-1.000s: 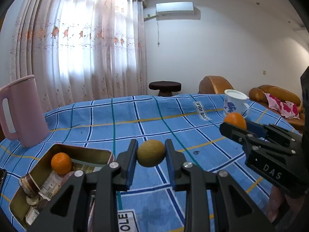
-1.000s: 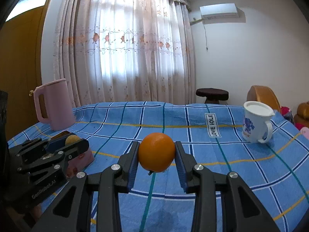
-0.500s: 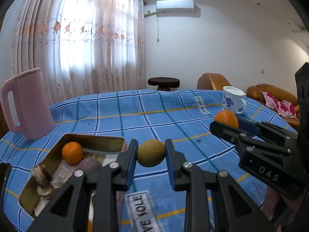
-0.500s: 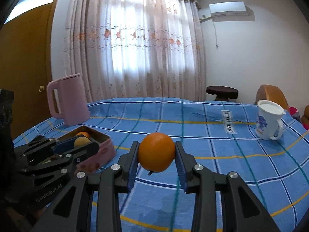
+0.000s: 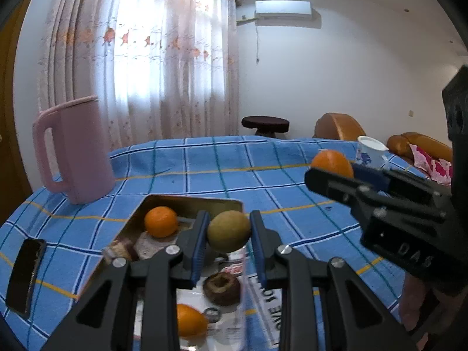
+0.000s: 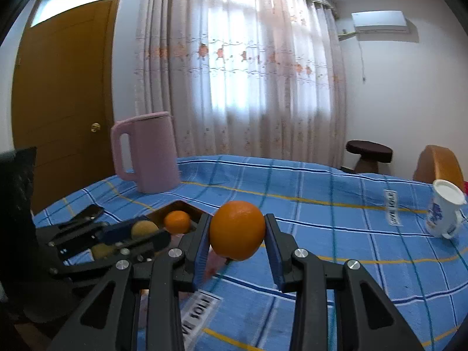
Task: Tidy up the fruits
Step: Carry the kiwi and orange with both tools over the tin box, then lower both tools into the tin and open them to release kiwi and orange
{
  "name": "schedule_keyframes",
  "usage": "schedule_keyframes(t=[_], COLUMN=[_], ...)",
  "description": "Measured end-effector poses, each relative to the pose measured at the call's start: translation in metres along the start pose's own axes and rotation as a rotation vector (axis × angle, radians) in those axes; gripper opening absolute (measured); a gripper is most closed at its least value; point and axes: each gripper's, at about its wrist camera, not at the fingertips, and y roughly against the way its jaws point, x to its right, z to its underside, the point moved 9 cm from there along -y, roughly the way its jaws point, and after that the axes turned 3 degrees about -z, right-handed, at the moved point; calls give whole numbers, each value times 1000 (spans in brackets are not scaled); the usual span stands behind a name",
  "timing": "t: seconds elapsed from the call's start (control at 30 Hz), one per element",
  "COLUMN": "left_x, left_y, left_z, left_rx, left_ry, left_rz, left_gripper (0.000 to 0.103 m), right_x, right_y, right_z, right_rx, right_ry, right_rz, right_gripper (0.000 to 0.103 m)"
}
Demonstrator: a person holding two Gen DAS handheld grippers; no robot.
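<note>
My left gripper [image 5: 229, 235] is shut on a greenish-brown kiwi [image 5: 229, 230] and holds it above the open metal tin [image 5: 187, 203]. The tin holds an orange [image 5: 161, 221], a second orange [image 5: 190, 320], a dark round fruit [image 5: 221, 284] and small packets. My right gripper [image 6: 237, 238] is shut on a large orange [image 6: 237, 234] and holds it above the blue checked cloth, just right of the tin [image 6: 178, 206]. The left gripper with the kiwi [image 6: 144, 229] shows at the left of the right wrist view.
A pink jug [image 5: 73, 152] stands behind the tin at the back left. A black phone [image 5: 25, 275] lies left of the tin. A white mug [image 6: 446, 209] stands at the far right. A stool and sofas stand beyond the table.
Both grippers have moved left towards the tin with their fruit. The left gripper with the kiwi now hangs over the tin; the right gripper with the orange is close beside it.
</note>
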Motion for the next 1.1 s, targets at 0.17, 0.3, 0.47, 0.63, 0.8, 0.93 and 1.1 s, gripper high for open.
schedule_keyframes(t=[0.17, 0.3, 0.47, 0.63, 0.8, 0.93, 1.1], left_x=[-24, -41, -64, -77, -81, -87, -90], left_y=[2, 2, 3, 3, 0, -7, -10], left_z=[8, 18, 27, 32, 39, 47, 55], left_rx=[-26, -48, -66, -79, -97, -125, -149], left_ry=[15, 33, 58, 77, 84, 101, 113], left_rz=[-34, -57, -89, -100, -101, -96, -96], left_gripper=[30, 30, 30, 30, 30, 30, 30], right_x=[-20, -40, -61, -72, -78, -83, -85], right_y=[-11, -24, -41, -60, -74, -84, -93], right_z=[-8, -9, -2, 15, 35, 50, 65], right_rx=[-12, -34, -80, -157, -235, -297, -362], right_ry=[5, 26, 54, 54, 50, 56, 49], right_rz=[-53, -91, -123, -146, -163, -171, -197], right_gripper=[38, 38, 38, 38, 38, 38, 38])
